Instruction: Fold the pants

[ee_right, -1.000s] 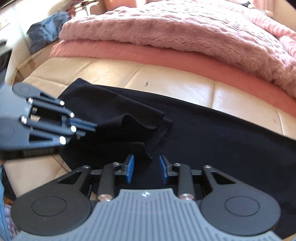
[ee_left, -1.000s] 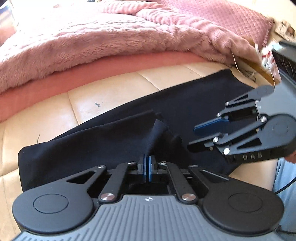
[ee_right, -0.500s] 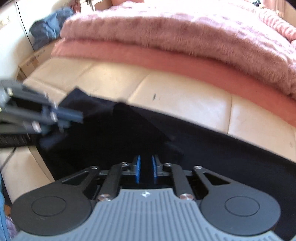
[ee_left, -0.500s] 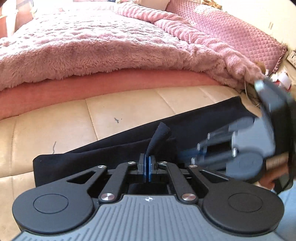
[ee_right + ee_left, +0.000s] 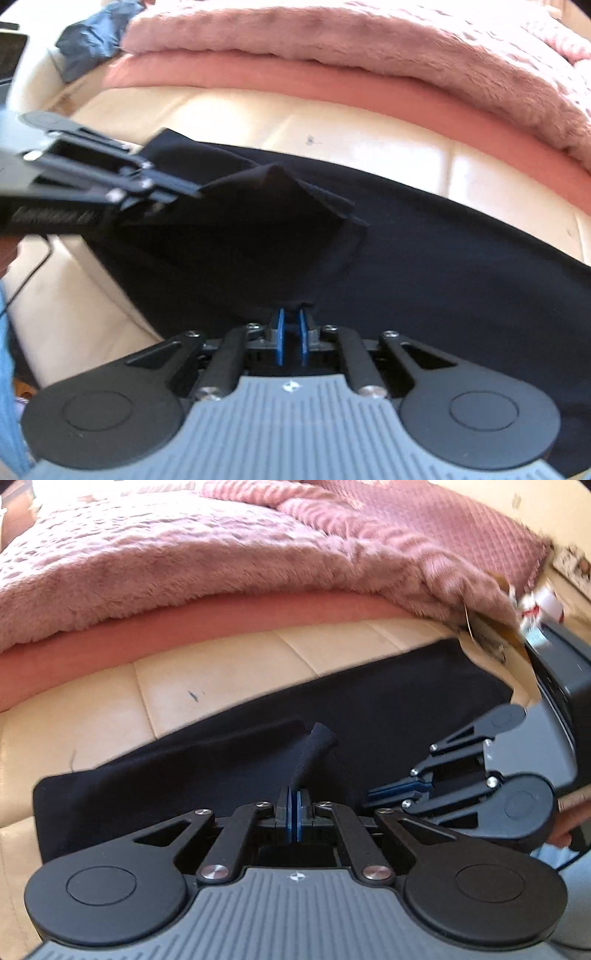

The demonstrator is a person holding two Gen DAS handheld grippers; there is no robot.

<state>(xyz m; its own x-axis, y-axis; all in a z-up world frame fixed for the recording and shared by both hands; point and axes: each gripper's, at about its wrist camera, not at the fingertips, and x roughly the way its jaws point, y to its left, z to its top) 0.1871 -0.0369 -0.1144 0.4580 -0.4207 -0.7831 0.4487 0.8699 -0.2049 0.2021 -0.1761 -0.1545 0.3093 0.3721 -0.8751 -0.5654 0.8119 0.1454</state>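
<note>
The black pants [image 5: 388,709] lie stretched along the cream bench [image 5: 221,679] at the foot of the bed, below the pink blanket [image 5: 184,565]. To fold them well, both hands should lift together, keep the edge taut and level, and carry it across so the layers land square. The left gripper [image 5: 294,812] has its jaws pressed together on a raised tuft of the cloth. The right gripper [image 5: 290,341] has just been closing; its jaws now pinch the near edge.
</note>
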